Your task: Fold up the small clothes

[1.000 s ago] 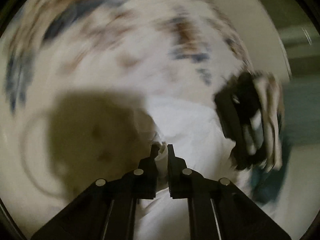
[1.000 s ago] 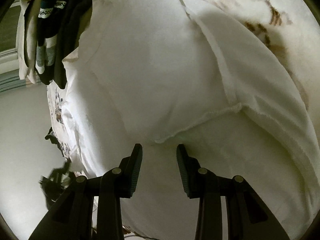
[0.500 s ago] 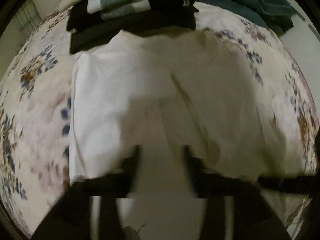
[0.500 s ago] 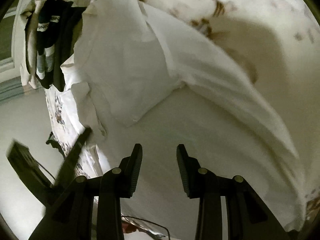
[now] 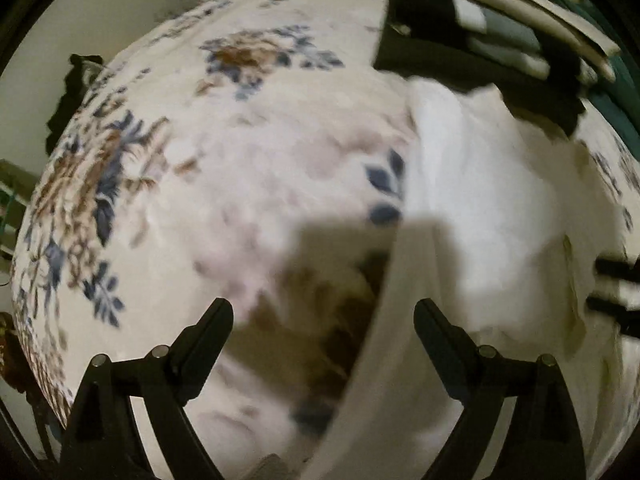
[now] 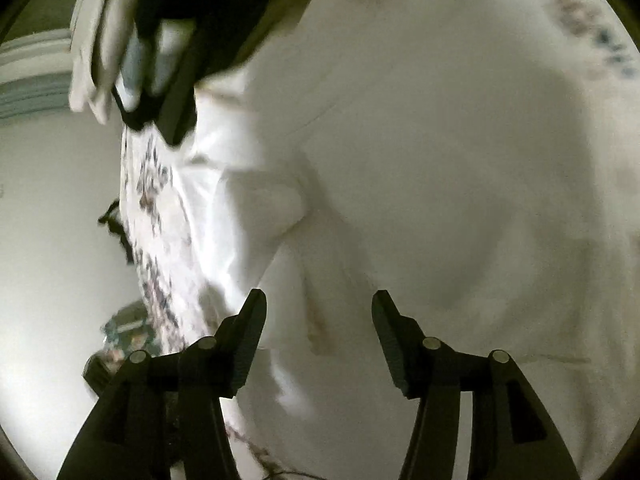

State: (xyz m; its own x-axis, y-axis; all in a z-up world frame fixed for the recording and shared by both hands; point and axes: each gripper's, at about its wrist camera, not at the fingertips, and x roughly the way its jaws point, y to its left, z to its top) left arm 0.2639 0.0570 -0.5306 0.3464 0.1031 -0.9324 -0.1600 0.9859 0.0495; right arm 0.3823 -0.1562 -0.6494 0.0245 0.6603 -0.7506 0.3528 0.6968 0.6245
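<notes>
Left tongs (image 5: 323, 312) spread wide, nothing between them; low centre of left wrist frame, over cream bedspread w/ blue-brown floral print (image 5: 132, 184). Soft, slightly fuzzy-looking fabric, lots of motion blur.

White cloth garment (image 5: 488, 208), smooth and plain, lying flat on the bedspread in right half of left wrist frame; a long straight edge running from mid-frame down toward bottom centre, passing between the tong tips. Dark shadow falling across bedspread and garment edge just above the tongs.

Upper right of left wrist frame: stack of folded clothes, black, grey, white and cream layers (image 5: 492, 36), touching garment's far edge. Dark green fabric (image 5: 624, 96) at far right rim, beside the stack.

Right tongs (image 6: 319, 312) also spread apart, holding nothing; bottom centre of right wrist frame, close above the same white garment (image 6: 420, 184), which fills most of that frame. Soft folds and a seam line showing, faint brownish mark near the left tong tip. Same folded stack (image 6: 160, 48) blurred at upper left; floral bedspread edge (image 6: 152, 208) at left; pale floor beyond.

Right tong tips (image 5: 616, 292) poking in at right edge of left wrist frame, over the garment.
</notes>
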